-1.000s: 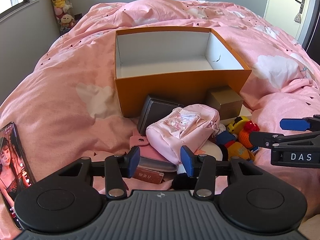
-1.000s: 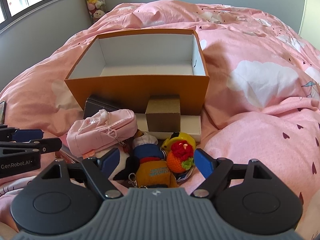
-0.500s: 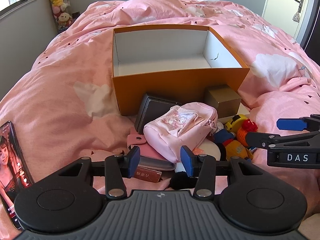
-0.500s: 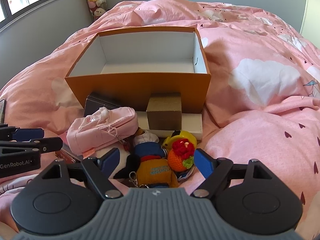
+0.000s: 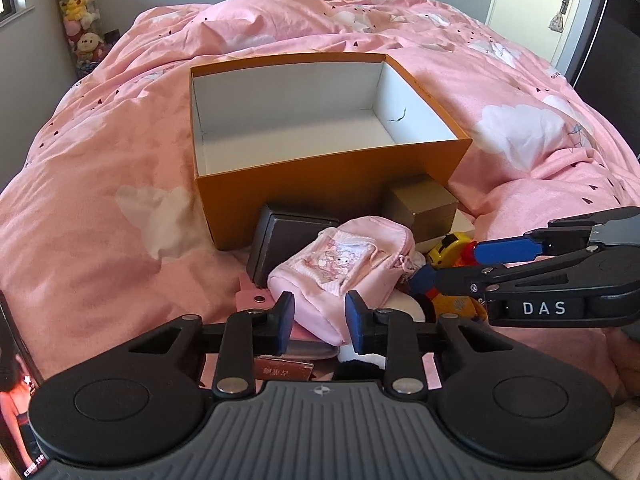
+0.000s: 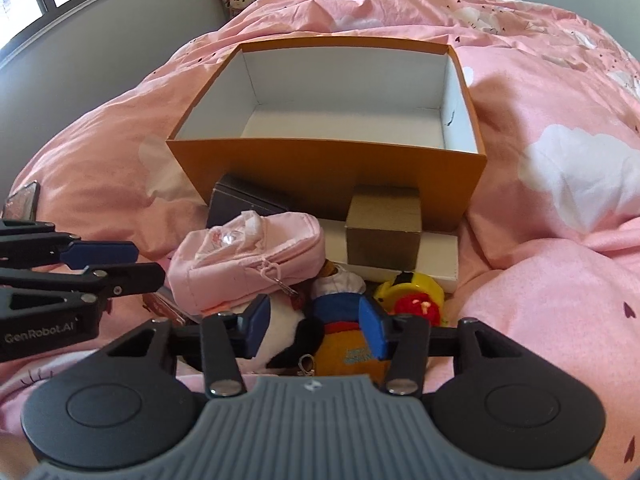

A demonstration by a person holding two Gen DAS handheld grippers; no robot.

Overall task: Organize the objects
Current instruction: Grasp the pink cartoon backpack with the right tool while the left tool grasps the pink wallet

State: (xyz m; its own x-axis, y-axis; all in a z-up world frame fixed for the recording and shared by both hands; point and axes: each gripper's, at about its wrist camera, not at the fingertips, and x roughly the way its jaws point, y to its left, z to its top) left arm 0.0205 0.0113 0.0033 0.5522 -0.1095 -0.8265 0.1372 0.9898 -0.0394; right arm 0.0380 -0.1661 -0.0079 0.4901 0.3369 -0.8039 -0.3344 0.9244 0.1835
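1. Here we see an orange box (image 5: 320,184) lying open on the pink duvet (image 5: 100,200), its white inside bare.
2. Against its near wall lies a heap: a dark grey case (image 5: 288,236), a brown cube box (image 6: 384,232) on a flat white box (image 6: 440,256), a pink pouch (image 5: 344,264) and a plush toy (image 6: 344,344) in blue and orange.
3. Our left gripper (image 5: 320,316) has its jaws closing around the near end of the pink pouch. The pouch sits between the blue pads, but we cannot tell whether they press on it yet.
4. Our right gripper (image 6: 312,328) has its jaws closing as well, with the plush toy between them. A gap shows at the left pad; at the right pad we cannot tell.
5. A yellow and red toy (image 6: 416,300) lies just right of the plush.
6. A phone (image 5: 16,400) with a lit screen lies at the left edge of the duvet.
7. Both grippers point down at the heap, side by side.
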